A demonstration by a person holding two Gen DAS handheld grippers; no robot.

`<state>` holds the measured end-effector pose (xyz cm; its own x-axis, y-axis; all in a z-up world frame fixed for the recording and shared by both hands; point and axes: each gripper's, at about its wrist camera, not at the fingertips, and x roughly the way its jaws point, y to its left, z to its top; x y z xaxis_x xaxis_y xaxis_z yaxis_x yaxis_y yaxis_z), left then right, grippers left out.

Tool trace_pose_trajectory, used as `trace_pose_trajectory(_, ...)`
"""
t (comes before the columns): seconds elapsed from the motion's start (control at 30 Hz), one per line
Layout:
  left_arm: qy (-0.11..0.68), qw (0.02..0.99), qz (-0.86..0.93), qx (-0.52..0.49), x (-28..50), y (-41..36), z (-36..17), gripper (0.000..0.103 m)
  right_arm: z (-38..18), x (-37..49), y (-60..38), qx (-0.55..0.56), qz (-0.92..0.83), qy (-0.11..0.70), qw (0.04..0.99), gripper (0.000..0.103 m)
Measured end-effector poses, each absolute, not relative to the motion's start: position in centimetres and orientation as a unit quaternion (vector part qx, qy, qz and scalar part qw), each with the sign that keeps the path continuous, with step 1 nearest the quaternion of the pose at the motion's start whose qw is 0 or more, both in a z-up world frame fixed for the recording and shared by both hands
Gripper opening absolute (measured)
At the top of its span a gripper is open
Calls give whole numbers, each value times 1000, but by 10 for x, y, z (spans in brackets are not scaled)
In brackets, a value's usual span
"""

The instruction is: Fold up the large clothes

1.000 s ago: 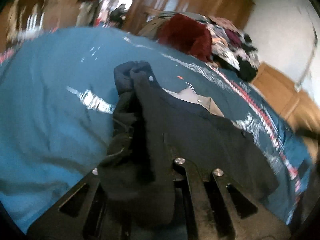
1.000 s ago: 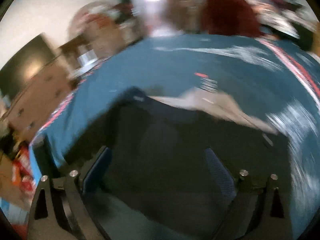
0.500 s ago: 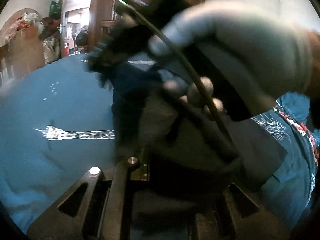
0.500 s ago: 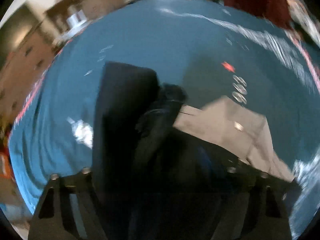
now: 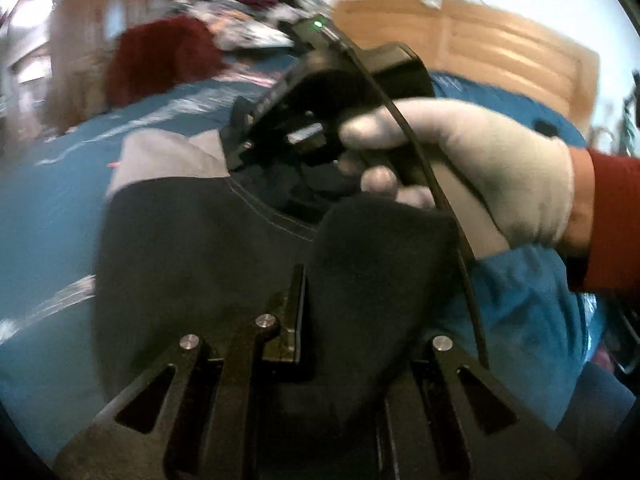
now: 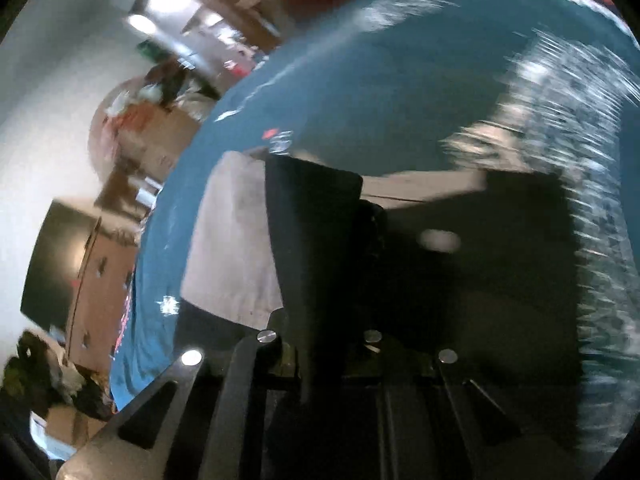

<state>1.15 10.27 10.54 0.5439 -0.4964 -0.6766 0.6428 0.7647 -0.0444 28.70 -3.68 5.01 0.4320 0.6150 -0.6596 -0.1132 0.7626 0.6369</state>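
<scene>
Surface: a bed covered with a teal patterned blanket (image 5: 52,184), seen in both wrist views.
Garment: a dark garment (image 5: 192,248) with a pale grey lining (image 5: 168,156) lies spread on the blanket; in the right wrist view the same dark garment (image 6: 480,248) covers the lower middle, with the pale lining (image 6: 232,248) showing on its left.
Left gripper: the left gripper (image 5: 340,340) has its fingers closed on a thick fold of the dark cloth, which bulges up between them and hides the tip of the right-hand finger.
Right gripper: in the left wrist view the right gripper (image 5: 240,148) reaches down onto the collar area of the garment, its fingertips lost in dark folds; in its own view (image 6: 320,344) a flap of dark cloth stands up between the fingers, which sit close together and pinch it.
Hand: a hand in a pale glove (image 5: 472,160) grips the right gripper's handle; a red sleeve (image 5: 616,220) shows at the wrist, and a black cable (image 5: 448,200) runs along the tool.
Background: a heap of mixed clothes (image 5: 248,28) with a dark red piece (image 5: 160,56) lies at the far end of the bed, before wooden panelling (image 5: 500,48).
Sharpness: both views are motion-blurred, the right one strongly.
</scene>
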Motion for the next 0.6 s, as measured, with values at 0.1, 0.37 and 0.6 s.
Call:
trace_pose_trajectory(0.1,370,856,-341,119,23,65,103,11,35,295,-77,276,220,495,794,13)
trace_pose_trajectory(0.37,410,842,-322,137,51,1,75,30,-7,348,-133,268,242,530,767,13)
trace_pose_trajectory(0.6,413,830,-354,124,34,25,86,43,-28,336,-165,326,252,533,739,23)
